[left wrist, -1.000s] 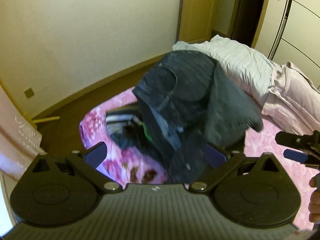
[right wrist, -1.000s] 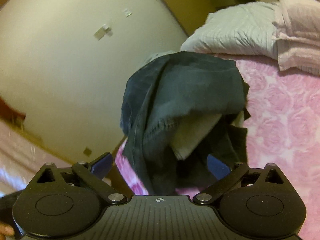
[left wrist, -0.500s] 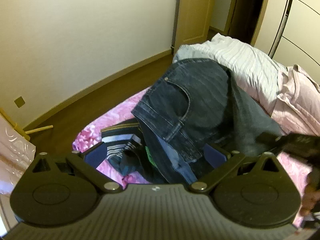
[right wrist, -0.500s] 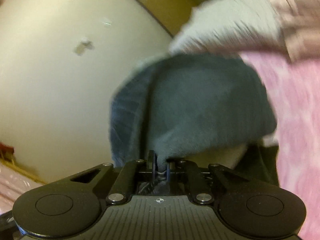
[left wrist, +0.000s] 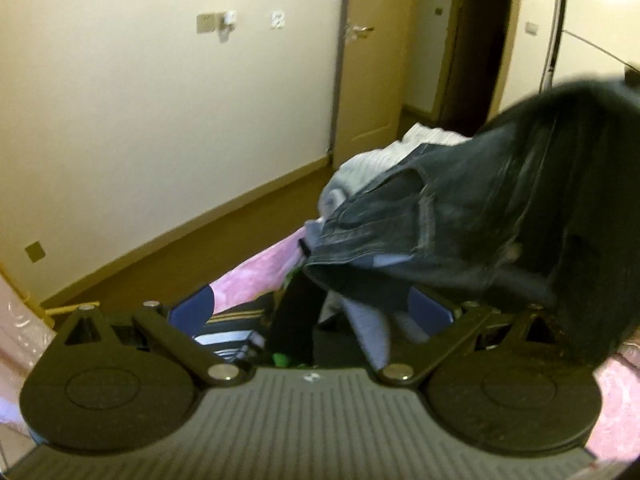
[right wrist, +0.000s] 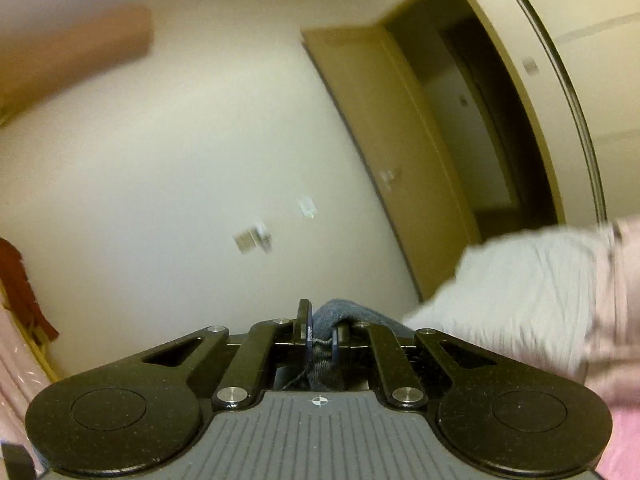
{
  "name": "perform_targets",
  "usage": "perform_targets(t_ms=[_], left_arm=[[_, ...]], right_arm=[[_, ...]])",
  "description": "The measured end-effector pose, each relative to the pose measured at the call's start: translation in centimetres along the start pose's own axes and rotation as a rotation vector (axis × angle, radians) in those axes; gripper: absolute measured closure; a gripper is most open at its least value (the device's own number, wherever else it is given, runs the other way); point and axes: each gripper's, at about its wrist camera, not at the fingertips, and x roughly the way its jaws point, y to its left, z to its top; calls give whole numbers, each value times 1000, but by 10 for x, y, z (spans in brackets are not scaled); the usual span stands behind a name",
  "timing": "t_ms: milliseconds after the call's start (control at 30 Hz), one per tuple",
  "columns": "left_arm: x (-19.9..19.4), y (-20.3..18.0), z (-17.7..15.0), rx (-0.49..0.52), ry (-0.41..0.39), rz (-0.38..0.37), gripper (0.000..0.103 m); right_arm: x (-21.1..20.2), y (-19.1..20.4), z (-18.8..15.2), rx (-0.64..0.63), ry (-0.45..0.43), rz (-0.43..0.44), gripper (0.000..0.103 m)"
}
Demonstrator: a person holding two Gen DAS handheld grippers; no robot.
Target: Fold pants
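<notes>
Jeans [left wrist: 480, 216] pinched in right claw [right wrist: 320, 340] — near level, left claw [left wrist: 312, 312] spread, tilted down over bed [left wrist: 256, 280].

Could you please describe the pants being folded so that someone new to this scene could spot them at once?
Start at the bed with the pink floral cover. Hanging above its heap of clothes are the dark denim pants, lifted at one edge by the right tool. Unlike the striped garment and pale bedding nearby, they show stitched seams and a back pocket.
</notes>
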Motion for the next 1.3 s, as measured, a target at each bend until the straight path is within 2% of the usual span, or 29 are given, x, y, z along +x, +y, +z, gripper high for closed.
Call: perform_targets(t_ms=[133, 333, 500, 633, 700, 733, 800, 833, 867, 900, 933, 967, 1000, 1033, 1167, 1300], left_arm=[[-24, -15, -2, 12, -41, -47, 1], [-52, -39, -10, 34, -68, -98, 1], [-76, -75, -23, 83, -75, -173, 1], [-95, -126, -40, 144, -71, -242, 1], [-105, -155, -50, 175, -69, -283, 1], [-109, -170, -55, 191, -67, -301, 1], [-121, -205, -70, 225, -57, -348, 1], [-127, -220, -78, 241, -51, -374, 1], [-133, -236, -88, 258, -41, -403, 1], [-138, -253, -100, 275, -26, -429, 1], [-143, -269, -112, 292, -7, -451, 1], [-147, -285, -126, 310, 21, -471, 1], [-151, -298, -142, 324, 54, -501, 1], [-154, -313, -157, 343, 86, -520, 1], [-155, -368, -215, 459, 216, -550, 1], [-160, -403, -256, 579, 309, -570, 1]], right_arm=[[-54, 9, 55, -37, -171, 35, 98], [-157, 10, 112, -98, -298, 106, 98], [-271, -15, 134, -63, -363, 34, 98], [-391, -27, 144, -25, -487, -52, 98], [-438, -31, 144, -5, -534, -67, 98], [-464, -33, 146, -5, -527, -59, 98], [-490, -50, 139, 17, -458, -88, 94], [-501, -67, 129, 62, -391, -130, 87], [-510, -81, 116, 101, -319, -194, 52], [-522, -97, 98, 140, -235, -295, 4], [-534, -118, 65, 179, -144, -435, 3], [-546, -130, 45, 208, -82, -525, 3], [-562, -148, 5, 272, -11, -647, 3], [-574, -161, -32, 337, 31, -716, 3], [-621, -164, -148, 553, 87, -862, 3], [-637, -132, -213, 704, 141, -880, 3]])
